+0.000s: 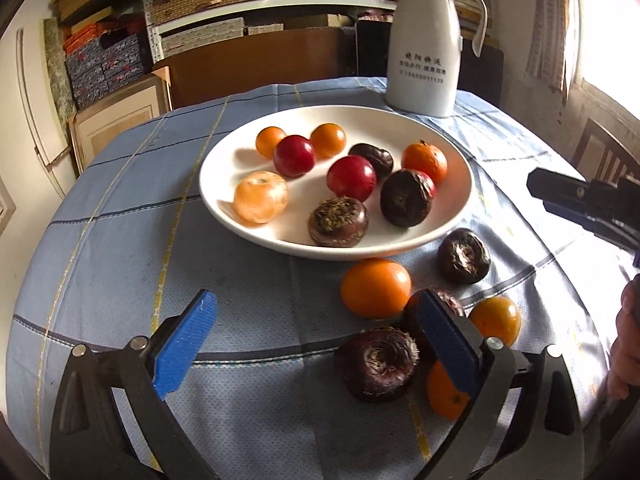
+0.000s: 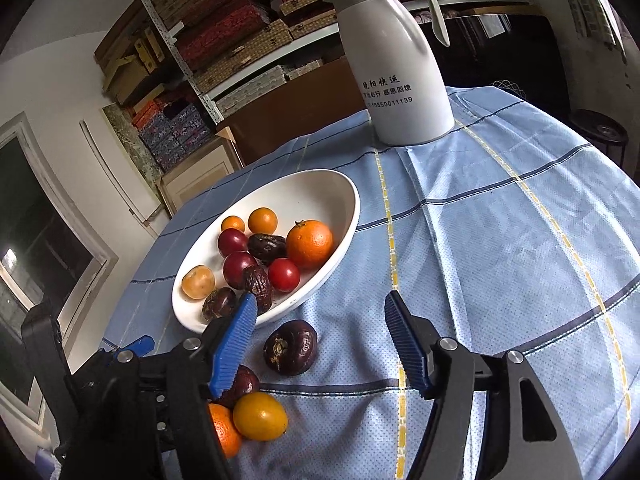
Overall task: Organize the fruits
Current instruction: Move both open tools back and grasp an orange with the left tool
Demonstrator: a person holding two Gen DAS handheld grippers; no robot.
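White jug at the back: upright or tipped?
Upright. The white jug stands on its base on the blue tablecloth, lid on top, handle hanging at its side, behind the plate.

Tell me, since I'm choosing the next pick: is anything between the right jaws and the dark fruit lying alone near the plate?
Nothing visible: the dark fruit lies on bare cloth ahead of the open right gripper.

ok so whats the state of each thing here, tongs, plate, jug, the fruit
left tongs: open, nothing between the pads
right tongs: open, holding nothing
white plate: on the cloth, part filled with fruit
peeled mandarin: peeled, in the plate
white jug: upright, lid on
loose water chestnut: on the cloth, outside the plate
large orange fruit: on the cloth, not yet plated
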